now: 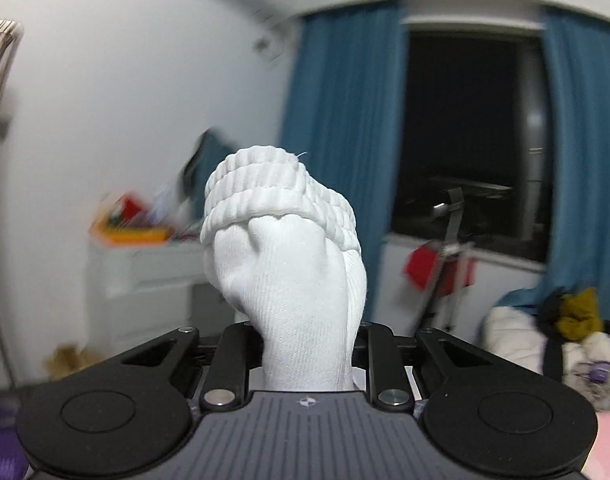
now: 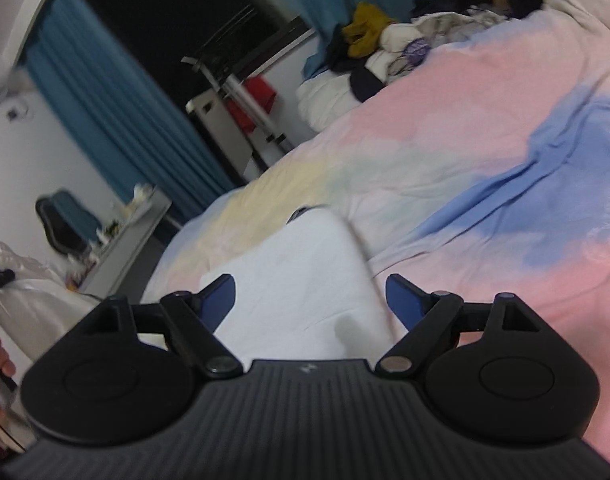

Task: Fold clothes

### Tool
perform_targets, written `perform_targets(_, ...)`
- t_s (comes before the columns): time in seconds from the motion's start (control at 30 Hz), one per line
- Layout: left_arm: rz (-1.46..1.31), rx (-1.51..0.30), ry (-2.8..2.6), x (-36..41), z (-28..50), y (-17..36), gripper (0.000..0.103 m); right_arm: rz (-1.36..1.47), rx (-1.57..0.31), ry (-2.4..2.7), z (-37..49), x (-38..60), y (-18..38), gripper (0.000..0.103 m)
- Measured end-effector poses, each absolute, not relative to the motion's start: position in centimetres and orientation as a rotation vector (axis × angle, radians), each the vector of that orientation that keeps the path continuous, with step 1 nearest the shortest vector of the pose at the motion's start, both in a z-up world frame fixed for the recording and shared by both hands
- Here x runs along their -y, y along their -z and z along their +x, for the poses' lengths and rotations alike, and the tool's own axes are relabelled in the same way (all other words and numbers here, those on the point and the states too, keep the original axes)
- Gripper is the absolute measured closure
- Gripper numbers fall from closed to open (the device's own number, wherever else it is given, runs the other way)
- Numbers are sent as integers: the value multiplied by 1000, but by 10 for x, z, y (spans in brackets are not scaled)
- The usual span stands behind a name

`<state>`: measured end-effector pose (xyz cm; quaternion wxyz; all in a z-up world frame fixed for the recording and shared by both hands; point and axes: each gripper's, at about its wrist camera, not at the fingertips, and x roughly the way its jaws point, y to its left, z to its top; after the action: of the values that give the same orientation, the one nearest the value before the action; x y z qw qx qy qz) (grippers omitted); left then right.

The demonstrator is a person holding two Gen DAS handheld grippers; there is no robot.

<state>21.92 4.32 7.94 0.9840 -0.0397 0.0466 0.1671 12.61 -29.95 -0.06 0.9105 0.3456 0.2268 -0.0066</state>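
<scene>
My left gripper [image 1: 307, 344] is shut on a pair of white socks [image 1: 289, 264], rolled into a bundle with the ribbed cuff turned over the top. It holds the bundle up in the air, facing the window. My right gripper [image 2: 311, 300] is open and empty, its blue fingertips [image 2: 219, 298] spread over a folded white garment [image 2: 301, 280] that lies flat on the pastel bed cover [image 2: 485, 152].
A heap of unfolded clothes [image 2: 385, 44] lies at the far side of the bed, also seen in the left wrist view [image 1: 565, 328]. Blue curtains [image 1: 337, 140] frame a dark window [image 1: 469, 136]. A white cabinet [image 1: 145, 264] stands by the wall.
</scene>
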Motion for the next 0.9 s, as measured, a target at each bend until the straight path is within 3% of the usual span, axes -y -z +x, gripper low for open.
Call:
perform_targets(0.23, 146, -26, -103, 102, 207, -53, 80, 823, -430, 63, 120, 334, 5, 18)
perform_targets(0.4, 297, -55, 52, 188, 198, 12, 79, 887, -398, 114, 112, 358, 9, 18)
perform_targets(0.67, 508, -180, 210, 258, 190, 122, 78, 986, -396, 141, 113, 384, 26, 18)
perform_targets(0.83, 534, -226, 249, 260, 198, 140, 70, 1000, -410, 110, 115, 383, 31, 18)
perform_targets(0.9, 530, -248, 259, 252, 199, 141, 56, 1003, -417, 98, 117, 382, 32, 18)
